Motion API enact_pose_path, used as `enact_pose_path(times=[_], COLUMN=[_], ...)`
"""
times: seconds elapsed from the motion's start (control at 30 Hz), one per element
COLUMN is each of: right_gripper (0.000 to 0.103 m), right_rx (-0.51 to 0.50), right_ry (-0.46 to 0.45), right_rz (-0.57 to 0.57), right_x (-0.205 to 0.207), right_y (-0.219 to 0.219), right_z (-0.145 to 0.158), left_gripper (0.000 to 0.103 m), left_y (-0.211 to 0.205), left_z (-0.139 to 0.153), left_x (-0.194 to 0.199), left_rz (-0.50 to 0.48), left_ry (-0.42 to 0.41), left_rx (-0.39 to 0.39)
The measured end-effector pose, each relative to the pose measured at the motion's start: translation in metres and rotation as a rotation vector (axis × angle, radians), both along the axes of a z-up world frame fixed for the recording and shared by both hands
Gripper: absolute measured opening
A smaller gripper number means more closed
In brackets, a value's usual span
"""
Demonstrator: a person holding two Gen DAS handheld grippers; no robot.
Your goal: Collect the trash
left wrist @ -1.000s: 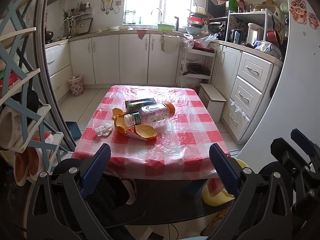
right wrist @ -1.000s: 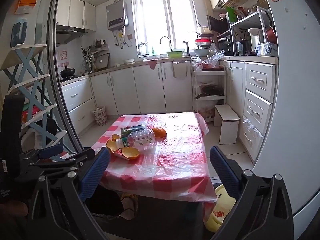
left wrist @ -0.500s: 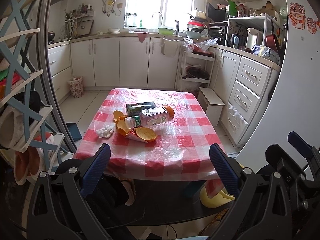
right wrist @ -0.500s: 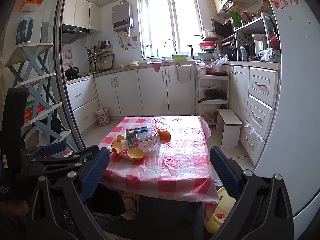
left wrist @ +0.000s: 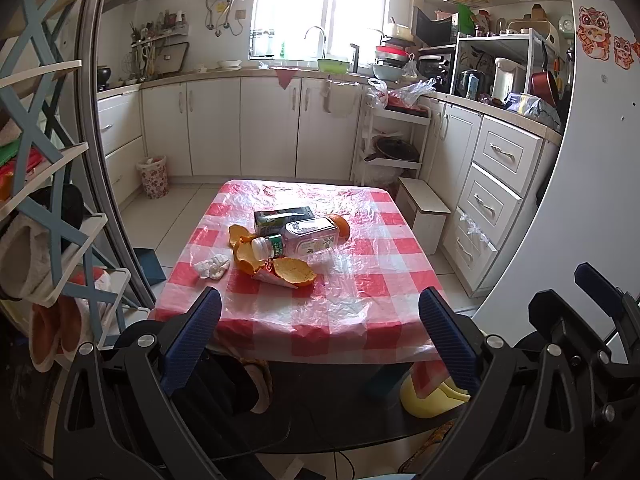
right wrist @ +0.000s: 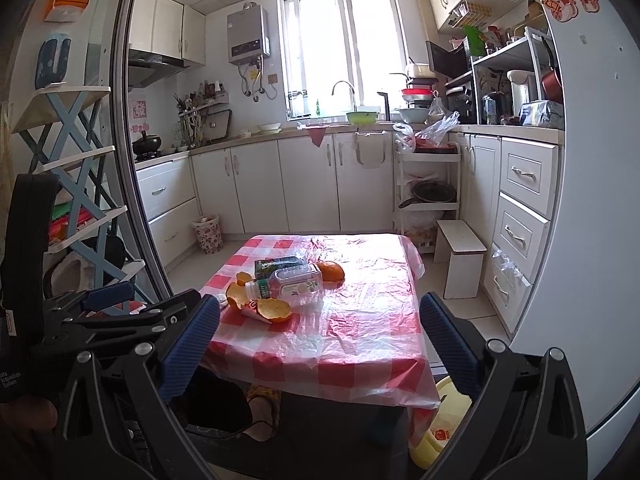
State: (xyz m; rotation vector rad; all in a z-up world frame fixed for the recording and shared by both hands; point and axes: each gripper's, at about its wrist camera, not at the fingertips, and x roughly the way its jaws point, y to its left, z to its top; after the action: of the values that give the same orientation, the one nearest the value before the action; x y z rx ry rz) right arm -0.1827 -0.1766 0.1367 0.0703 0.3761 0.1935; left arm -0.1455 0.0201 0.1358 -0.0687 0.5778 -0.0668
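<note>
Short of the table (left wrist: pixel 304 336) edge, left gripper (left wrist: pixel 320 336) and right gripper (right wrist: pixel 320 336) gape apart, holding nothing.

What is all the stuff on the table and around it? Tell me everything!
table: one, red and white checked cover, middle of kitchen
bottle: one, clear, lying on its side on the table
carton: one, dark green, behind the bottle
orange: one, whole, behind the bottle
orange peels: several, beside the bottle cap
tissue: one, white, crumpled, table's left edge
bin: one, flowery, by the cabinets
stool: one, white, right of the table
left gripper: open, empty
right gripper: open, empty
</note>
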Motion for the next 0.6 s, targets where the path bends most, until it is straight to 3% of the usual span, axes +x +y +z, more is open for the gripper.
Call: enact_pose_path(times=[0.6], right_gripper=[0.096], right_rx=[0.000], right_ry=[0.023], right_rz=[0.018], right_x=[0.0042], right_y=[0.0010], right_z=[-0.0048], left_gripper=[0.095], left_y=[0.0036], left_z=[-0.0017], left_x=[0.0024], left_rz=[0.010], left_ry=[0.005], left_rx=[-0.010])
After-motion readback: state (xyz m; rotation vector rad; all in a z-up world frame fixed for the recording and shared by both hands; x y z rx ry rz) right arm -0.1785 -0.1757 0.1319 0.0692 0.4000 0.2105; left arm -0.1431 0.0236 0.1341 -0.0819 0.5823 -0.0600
